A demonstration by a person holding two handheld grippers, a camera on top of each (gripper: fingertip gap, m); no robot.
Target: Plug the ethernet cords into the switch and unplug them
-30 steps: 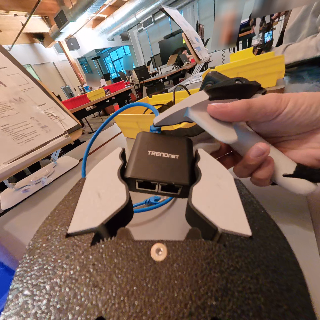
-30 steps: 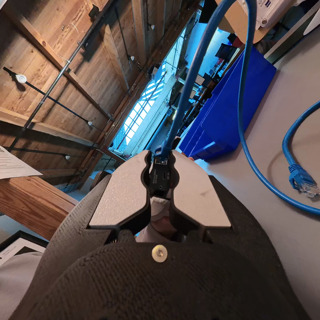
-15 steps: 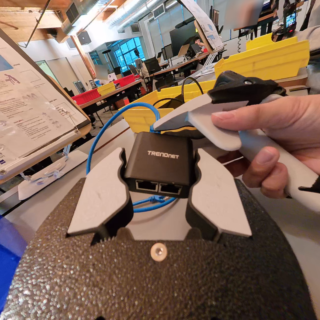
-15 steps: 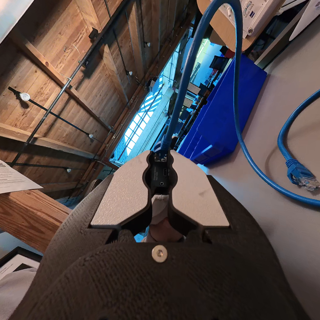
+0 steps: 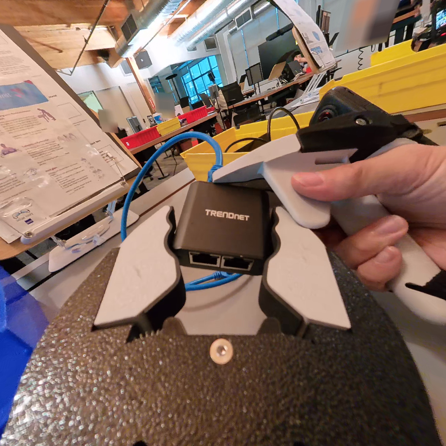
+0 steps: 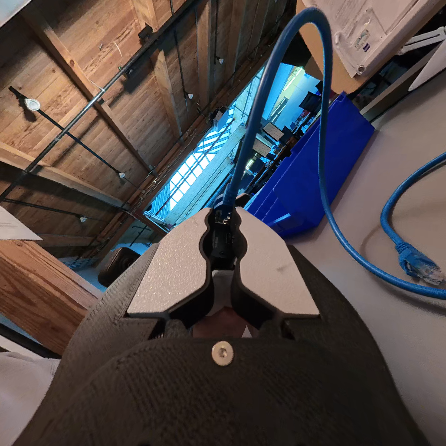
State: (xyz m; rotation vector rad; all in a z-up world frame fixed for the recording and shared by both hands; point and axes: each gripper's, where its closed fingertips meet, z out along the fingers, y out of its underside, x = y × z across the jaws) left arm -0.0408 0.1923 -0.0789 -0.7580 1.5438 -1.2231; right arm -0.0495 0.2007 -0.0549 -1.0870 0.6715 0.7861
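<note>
My left gripper (image 5: 222, 212) is shut on the sides of a black switch (image 5: 224, 231) and holds it above the table, two empty ports facing the camera. A blue ethernet cord (image 5: 135, 190) is plugged into the switch's far end and loops up and over. My right gripper (image 5: 214, 179), held in a hand (image 5: 386, 198), comes in from the right over that far end. In the right wrist view the right gripper (image 6: 223, 212) is shut on the cord's plug (image 6: 226, 200) where it enters the switch (image 6: 220, 243). A loose blue plug (image 6: 420, 265) lies on the table.
A yellow bin (image 5: 200, 161) stands behind the switch. A blue bin (image 6: 313, 183) sits at the table's edge. A tilted board with papers (image 5: 48, 144) stands on a white base at the left. The grey table (image 6: 398, 169) shows around the loose cord. Both grippers' tips are close together, under 4 cm apart.
The right gripper's fingers have drawn closer together on the plug at the switch's far end. Both grippers and the switch have swung slightly together; the left grip is unchanged.
</note>
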